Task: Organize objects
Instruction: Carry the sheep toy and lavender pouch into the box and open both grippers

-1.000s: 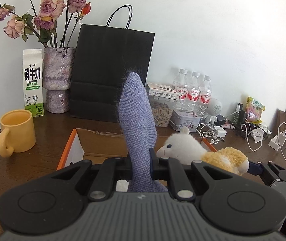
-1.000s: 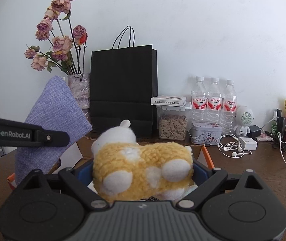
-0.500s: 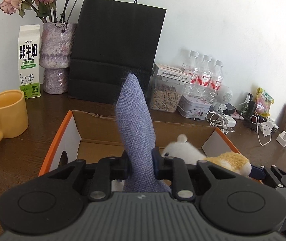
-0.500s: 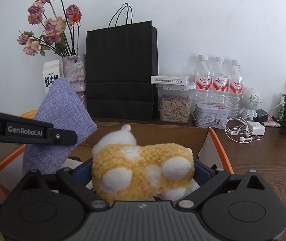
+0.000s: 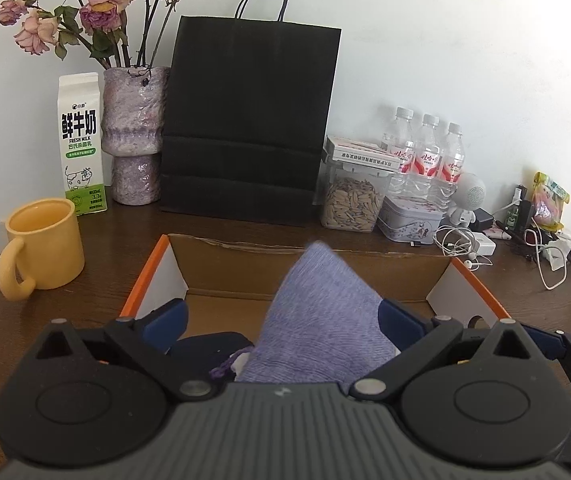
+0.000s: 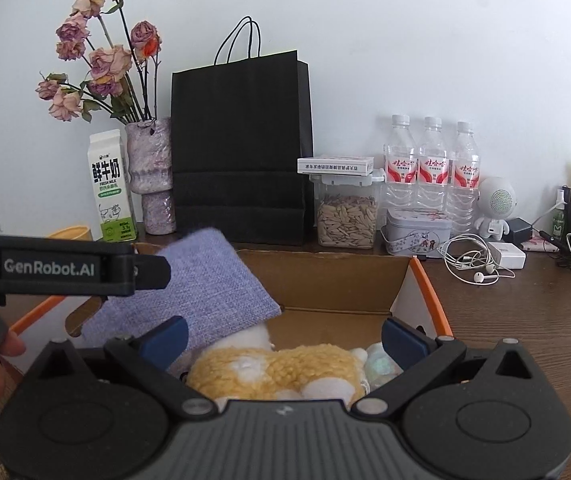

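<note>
An open cardboard box (image 5: 309,270) with orange edges sits on the wooden table; it also shows in the right wrist view (image 6: 325,280). My left gripper (image 5: 285,320) is open above it, and a purple cloth pouch (image 5: 321,320) lies loose between its spread blue pads, leaning into the box. The pouch also shows in the right wrist view (image 6: 205,288). My right gripper (image 6: 283,336) is open over the box. A yellow and white plush toy (image 6: 281,372) lies in the box below its spread pads, partly under the pouch.
A yellow mug (image 5: 41,244), milk carton (image 5: 81,144), vase of dried roses (image 5: 135,136) and black paper bag (image 5: 245,120) stand behind the box. A seed jar (image 5: 351,196), tin, water bottles (image 5: 425,152), cables and chargers crowd the back right.
Both grippers have opened. The pouch has dropped from upright to leaning in the box. The plush toy has dropped from the right gripper into the box.
</note>
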{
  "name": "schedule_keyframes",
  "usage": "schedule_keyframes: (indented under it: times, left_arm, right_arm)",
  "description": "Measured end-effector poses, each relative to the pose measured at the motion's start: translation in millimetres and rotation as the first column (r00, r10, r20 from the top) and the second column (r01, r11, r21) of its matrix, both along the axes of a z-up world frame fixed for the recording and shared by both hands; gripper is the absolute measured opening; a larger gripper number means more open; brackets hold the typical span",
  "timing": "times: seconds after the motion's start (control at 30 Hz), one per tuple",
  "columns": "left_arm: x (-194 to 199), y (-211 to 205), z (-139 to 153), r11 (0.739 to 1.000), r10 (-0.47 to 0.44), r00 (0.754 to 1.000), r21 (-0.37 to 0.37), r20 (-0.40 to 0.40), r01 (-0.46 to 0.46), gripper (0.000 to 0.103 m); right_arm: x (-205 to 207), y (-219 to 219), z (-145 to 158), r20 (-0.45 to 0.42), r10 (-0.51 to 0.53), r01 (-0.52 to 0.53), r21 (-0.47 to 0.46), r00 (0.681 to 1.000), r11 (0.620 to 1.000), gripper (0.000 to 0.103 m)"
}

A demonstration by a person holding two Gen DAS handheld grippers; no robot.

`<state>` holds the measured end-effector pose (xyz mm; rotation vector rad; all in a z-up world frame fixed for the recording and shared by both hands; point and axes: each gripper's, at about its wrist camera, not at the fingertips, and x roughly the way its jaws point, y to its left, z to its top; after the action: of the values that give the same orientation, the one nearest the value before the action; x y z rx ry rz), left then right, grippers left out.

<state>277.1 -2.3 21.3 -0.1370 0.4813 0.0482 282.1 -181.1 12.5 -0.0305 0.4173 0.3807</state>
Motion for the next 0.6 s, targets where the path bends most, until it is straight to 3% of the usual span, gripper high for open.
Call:
schedule_keyframes:
  times: [0.6]
  left_arm:
    - [-43, -8, 20, 1.0, -0.014, 0.997, 0.028, 0.08, 0.012, 0.103]
  right_arm:
    - [-33, -11, 20, 0.054, 0.002, -0.003, 0.013, 0.999, 1.0, 0.103]
